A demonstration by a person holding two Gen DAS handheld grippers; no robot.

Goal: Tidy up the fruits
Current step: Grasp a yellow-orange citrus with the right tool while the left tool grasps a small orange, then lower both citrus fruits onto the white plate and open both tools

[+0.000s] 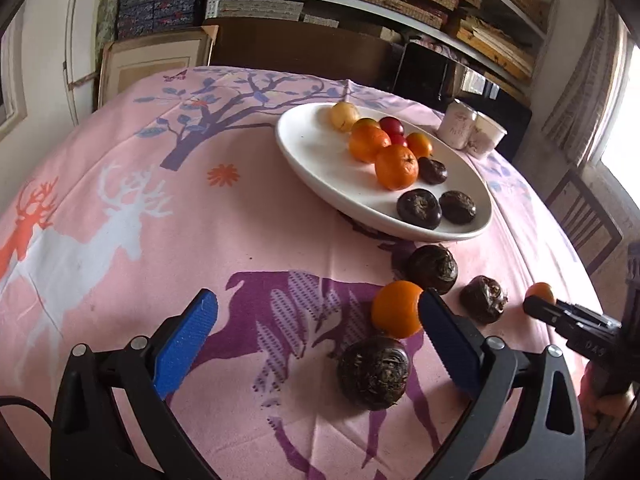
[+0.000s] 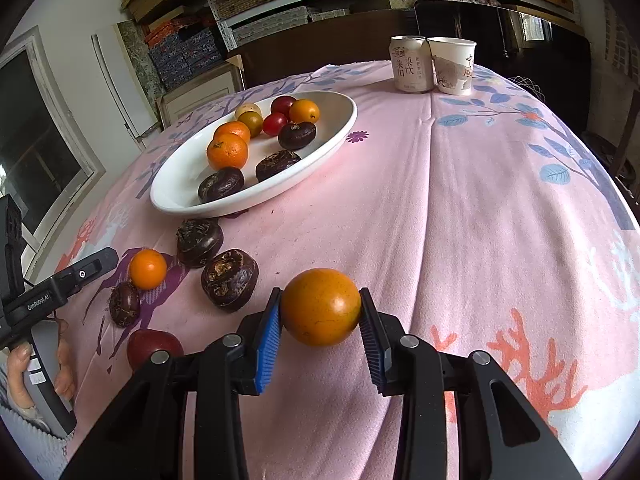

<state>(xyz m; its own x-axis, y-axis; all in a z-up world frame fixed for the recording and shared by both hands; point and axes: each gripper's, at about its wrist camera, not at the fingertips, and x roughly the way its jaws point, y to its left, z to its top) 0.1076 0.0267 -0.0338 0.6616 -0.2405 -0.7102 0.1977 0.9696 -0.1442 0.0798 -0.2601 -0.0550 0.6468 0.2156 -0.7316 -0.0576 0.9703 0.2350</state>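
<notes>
Plate (image 2: 340, 128) lies up and left of the right gripper (image 2: 321, 316), which pinches an orange fruit (image 2: 320, 306) at lower centre of its view. Left gripper (image 1: 316, 332) hangs spread over a dark water chestnut (image 1: 374, 372) at lower centre. Beneath is a pink deer-print tablecloth (image 2: 480, 220); shelves fill the frames' tops.

So the white oval plate (image 2: 344, 120) sits mid-table on the pink printed tablecloth (image 2: 480, 208), small fruits inside it. Drink can (image 2: 410, 64) and paper cup (image 2: 454, 66) stand touching behind it, loose dark water chestnuts (image 2: 230, 278) in front
</notes>
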